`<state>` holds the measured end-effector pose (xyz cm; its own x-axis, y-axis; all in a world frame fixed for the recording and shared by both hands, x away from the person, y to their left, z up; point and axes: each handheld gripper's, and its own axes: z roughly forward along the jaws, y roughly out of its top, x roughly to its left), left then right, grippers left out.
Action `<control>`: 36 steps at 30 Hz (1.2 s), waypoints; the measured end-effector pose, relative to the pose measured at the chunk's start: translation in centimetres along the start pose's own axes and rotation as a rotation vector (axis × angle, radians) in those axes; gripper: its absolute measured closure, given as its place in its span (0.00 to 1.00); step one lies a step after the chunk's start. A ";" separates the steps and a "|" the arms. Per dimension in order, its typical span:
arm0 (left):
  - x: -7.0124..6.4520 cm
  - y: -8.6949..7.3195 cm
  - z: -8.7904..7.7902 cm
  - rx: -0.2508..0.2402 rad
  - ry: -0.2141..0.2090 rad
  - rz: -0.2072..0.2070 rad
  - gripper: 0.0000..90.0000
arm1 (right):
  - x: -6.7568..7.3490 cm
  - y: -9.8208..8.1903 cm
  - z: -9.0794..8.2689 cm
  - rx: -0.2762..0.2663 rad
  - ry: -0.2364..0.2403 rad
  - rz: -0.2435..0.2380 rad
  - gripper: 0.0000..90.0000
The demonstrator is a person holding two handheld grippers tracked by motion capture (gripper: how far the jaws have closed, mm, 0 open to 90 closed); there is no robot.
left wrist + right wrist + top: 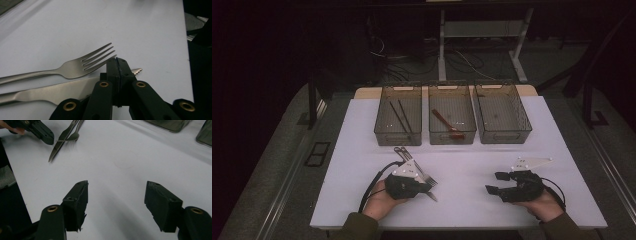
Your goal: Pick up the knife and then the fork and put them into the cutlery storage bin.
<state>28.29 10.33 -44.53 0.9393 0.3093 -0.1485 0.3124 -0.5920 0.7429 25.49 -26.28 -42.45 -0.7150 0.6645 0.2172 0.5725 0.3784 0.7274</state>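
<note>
From the high view, the left gripper [424,187] sits low over a knife [432,195] and a fork [428,177] lying together near the front left of the white table [472,150]. Well apart on the right, the right gripper [498,184] hovers with nothing in it. Three wire baskets stand in a row at the far side: the left basket [398,116] holds two dark sticks [401,116], the middle basket [452,116] a red spoon [447,123], and the right basket [503,115] looks bare.

In the left gripper view, the jaws are pressed together with no gap, their tips lying across the knife [55,92] near its serrated point. Whether the blade is actually pinched is hard to tell. The fork [75,68] rests just beside, its prongs almost touching the jaw tips.

The right gripper view has its two pads spread apart over bare table, released and idle. Farther off, the left gripper [50,138] meets the knife [58,145] and the fork [73,136].

The step looks like picking up the knife. The next move calls for a clean lift, then a carry to a basket at the far side. The fork is the snag: it lies so close that it could drag along.
</note>
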 end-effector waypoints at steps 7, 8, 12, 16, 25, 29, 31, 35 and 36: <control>0.2 0.4 0.7 0.006 0.010 0.012 0.99 | -0.1 0.0 -0.1 -0.003 -0.001 0.004 0.40; 0.4 0.6 0.9 0.011 0.012 0.018 0.99 | -0.1 0.0 -0.1 -0.002 -0.001 0.003 0.40; 0.8 1.1 1.6 0.012 0.013 0.026 0.99 | -0.1 0.0 -0.1 -0.003 -0.001 0.003 0.40; 1.2 1.8 2.5 0.015 0.016 0.031 0.99 | -0.1 0.0 -0.1 -0.004 -0.001 0.007 0.40; 2.2 3.8 4.8 0.026 0.038 0.043 0.99 | -0.2 0.0 -0.3 -0.010 0.001 0.004 0.40; 2.8 4.7 5.7 0.024 0.047 0.046 0.99 | -0.3 0.0 -0.3 -0.013 0.001 0.004 0.40; 3.2 5.1 6.1 0.019 0.055 0.039 0.99 | -0.3 0.0 -0.3 -0.012 0.002 0.003 0.40; 4.0 5.9 6.8 0.024 0.069 0.033 0.99 | -0.4 0.0 -0.4 -0.014 0.000 0.004 0.40; 4.2 6.0 7.0 0.023 0.072 0.028 0.99 | -0.4 0.0 -0.4 -0.015 0.001 0.004 0.40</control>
<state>35.13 2.84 -45.24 0.9353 0.3447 -0.0798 0.2900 -0.6176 0.7311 25.63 -26.86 -42.27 -0.7130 0.6656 0.2206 0.5696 0.3662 0.7358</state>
